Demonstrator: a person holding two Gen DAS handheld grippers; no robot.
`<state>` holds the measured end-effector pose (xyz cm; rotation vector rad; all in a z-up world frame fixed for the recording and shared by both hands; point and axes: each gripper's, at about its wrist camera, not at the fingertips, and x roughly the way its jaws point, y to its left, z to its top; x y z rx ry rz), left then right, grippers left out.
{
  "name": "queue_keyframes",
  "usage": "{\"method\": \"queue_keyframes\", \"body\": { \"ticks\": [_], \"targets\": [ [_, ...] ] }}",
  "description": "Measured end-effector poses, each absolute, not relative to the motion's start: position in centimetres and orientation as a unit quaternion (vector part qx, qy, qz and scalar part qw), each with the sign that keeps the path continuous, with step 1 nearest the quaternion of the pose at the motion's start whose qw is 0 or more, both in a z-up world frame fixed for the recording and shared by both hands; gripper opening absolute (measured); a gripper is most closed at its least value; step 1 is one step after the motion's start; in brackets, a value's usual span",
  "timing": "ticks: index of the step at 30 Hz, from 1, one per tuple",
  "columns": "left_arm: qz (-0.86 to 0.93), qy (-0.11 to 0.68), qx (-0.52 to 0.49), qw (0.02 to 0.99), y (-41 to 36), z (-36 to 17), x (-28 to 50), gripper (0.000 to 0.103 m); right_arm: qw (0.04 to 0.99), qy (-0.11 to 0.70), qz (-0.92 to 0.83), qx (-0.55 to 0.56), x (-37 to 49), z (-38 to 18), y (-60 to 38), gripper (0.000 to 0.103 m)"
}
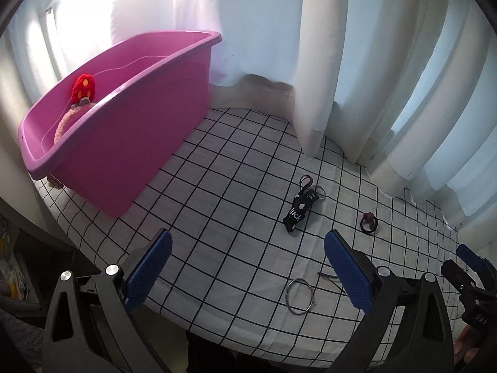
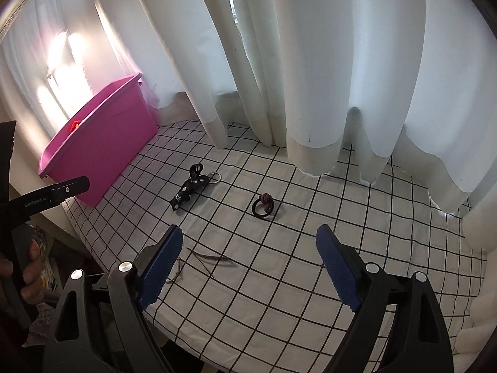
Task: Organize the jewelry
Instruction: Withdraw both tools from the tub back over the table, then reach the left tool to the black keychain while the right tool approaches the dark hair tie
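Note:
A pink plastic bin (image 1: 130,143) stands at the left on a checked white cloth (image 1: 236,186); inside it lie a red knitted piece (image 1: 83,86) and a pink fuzzy band (image 1: 66,122). On the cloth lie a black strap with a key ring (image 1: 299,206), a dark hair tie with a knot (image 1: 369,222), a silver bangle (image 1: 299,295) and a thin string (image 1: 329,276). My left gripper (image 1: 248,261) is open and empty above the bangle. My right gripper (image 2: 250,258) is open and empty over the cloth, near the string (image 2: 214,259); the strap (image 2: 192,188), hair tie (image 2: 264,206) and bin (image 2: 102,158) lie beyond it.
White curtains (image 1: 357,77) hang down to the cloth along the back and right. The table's front edge (image 1: 192,326) drops off just below the grippers. The right gripper shows at the right edge of the left wrist view (image 1: 472,276).

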<state>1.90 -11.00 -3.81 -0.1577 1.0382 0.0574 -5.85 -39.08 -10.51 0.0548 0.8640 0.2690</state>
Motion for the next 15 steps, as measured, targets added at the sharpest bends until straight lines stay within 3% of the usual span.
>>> {"method": "queue_keyframes", "body": {
  "ticks": [15],
  "targets": [
    [-0.011, 0.511, -0.047, 0.858, -14.2, -11.4, 6.5, 0.097, 0.894, 0.436, 0.103, 0.017, -1.1, -17.1, -36.4, 0.084]
  ]
}}
